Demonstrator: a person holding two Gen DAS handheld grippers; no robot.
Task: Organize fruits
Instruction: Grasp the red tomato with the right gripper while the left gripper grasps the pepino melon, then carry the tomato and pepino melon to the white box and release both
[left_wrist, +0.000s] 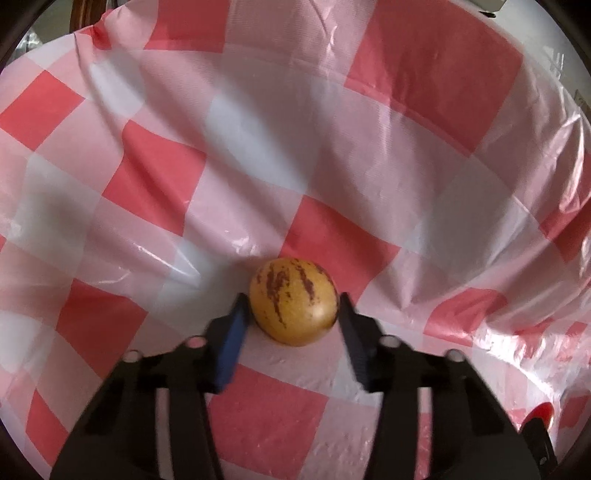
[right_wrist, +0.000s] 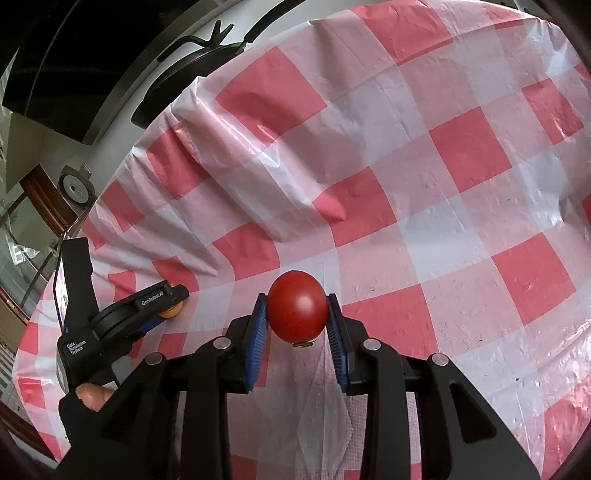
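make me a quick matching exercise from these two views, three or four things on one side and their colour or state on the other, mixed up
Things:
1. tomato
2. yellow fruit with brown streaks
3. tablecloth
4. gloved hand

States:
A. red and white checks, wrinkled
B. gripped by the right gripper
C. holding the left gripper's handle
D. lying on the cloth between the left gripper fingers

Pairs: 1-B, 2-D, 3-A, 4-C

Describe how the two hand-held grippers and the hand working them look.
Each hand-held gripper has a black angular frame with silver round fasteners and two fingers faced with blue ribbed pads. Seen from the right wrist camera, the left hand-held gripper carries white lettering, "GenRoboAI" on a finger and "Data Acquisition System" on the body. The hand on it wears a black fingerless glove.
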